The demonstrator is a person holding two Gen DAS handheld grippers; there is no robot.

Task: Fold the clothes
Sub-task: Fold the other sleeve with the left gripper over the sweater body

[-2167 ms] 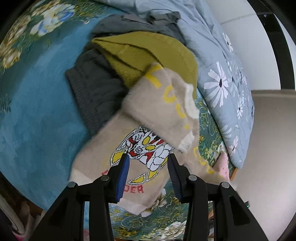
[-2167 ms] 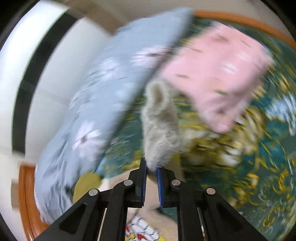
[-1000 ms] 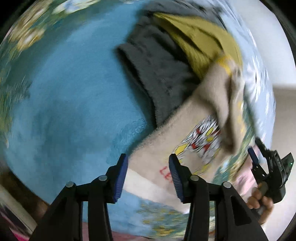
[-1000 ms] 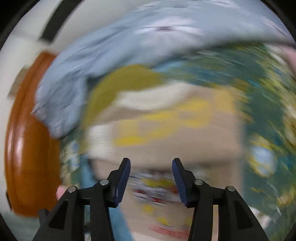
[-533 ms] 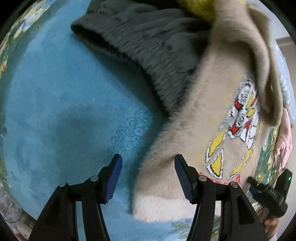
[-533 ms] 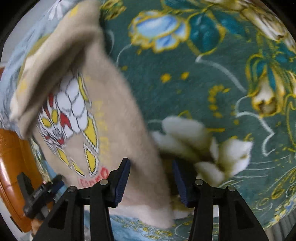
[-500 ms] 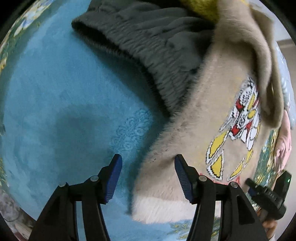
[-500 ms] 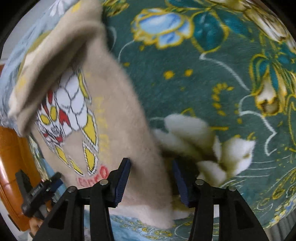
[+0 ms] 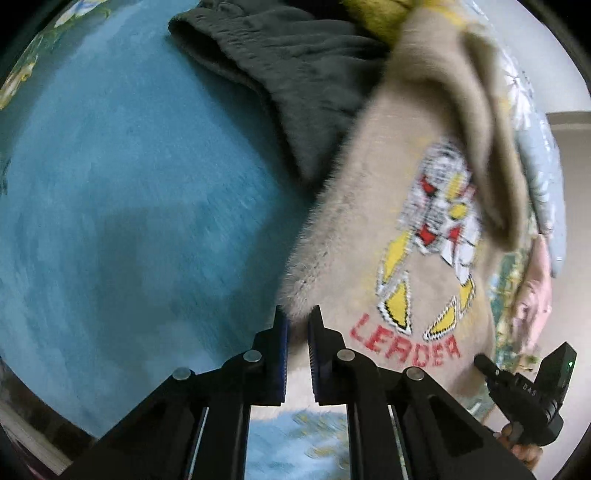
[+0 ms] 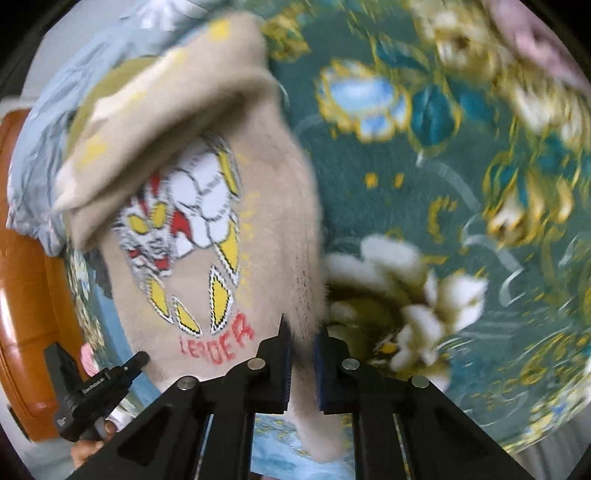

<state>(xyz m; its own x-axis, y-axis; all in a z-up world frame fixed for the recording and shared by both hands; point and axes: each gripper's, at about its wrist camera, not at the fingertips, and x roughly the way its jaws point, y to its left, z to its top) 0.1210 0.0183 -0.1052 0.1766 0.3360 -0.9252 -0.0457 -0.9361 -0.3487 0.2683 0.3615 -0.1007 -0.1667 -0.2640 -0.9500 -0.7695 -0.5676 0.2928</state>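
A fuzzy beige sweater (image 9: 369, 240) with a cartoon print and red "LEADER" lettering lies on the bed, one sleeve folded across its chest. My left gripper (image 9: 297, 321) points steeply down at the sweater's bottom corner. Its jaws are closing, and the fluffy edge is pinched between the blue pads. In the right wrist view the same sweater (image 10: 277, 221) fills the left half. My right gripper (image 10: 303, 332) is shut on the opposite bottom corner of the hem. Both views are slightly blurred.
A dark grey garment (image 9: 295, 74) and a mustard one (image 9: 376, 14) lie under the sweater's top. The teal floral bedspread (image 10: 443, 184) stretches right. A pale blue quilt (image 10: 37, 147), a pink garment (image 9: 532, 302) and the wooden bed frame (image 10: 22, 295) border it.
Both grippers came down to the sweater's hem with jaws wide. Each has now closed on a bottom corner of the sweater.
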